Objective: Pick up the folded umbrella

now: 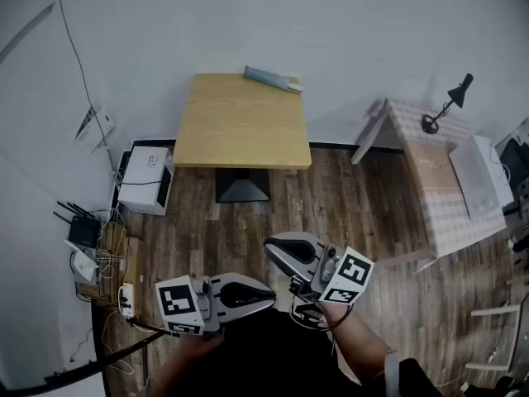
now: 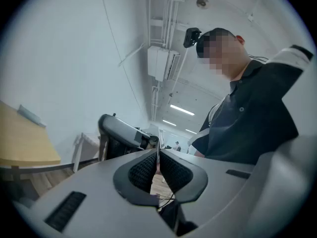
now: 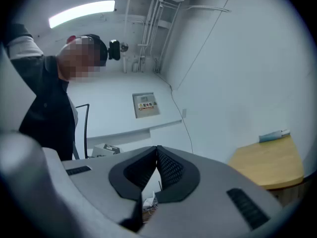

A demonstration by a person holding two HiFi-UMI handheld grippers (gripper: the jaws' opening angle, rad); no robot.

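Note:
The folded umbrella, grey-blue, lies along the far edge of a square wooden table. Both grippers hover low in the head view, close to my body and well short of the table. My left gripper points right and my right gripper points left, so they nearly cross. In the left gripper view the jaws are pressed together with nothing between them, and the umbrella shows far left. The right gripper's jaws also meet empty, with the umbrella on the table at the right.
A white box stands on the wood floor left of the table, with a router and cables nearer the wall. At the right is a cloth-covered table with a black desk lamp. Bare floor lies between me and the wooden table.

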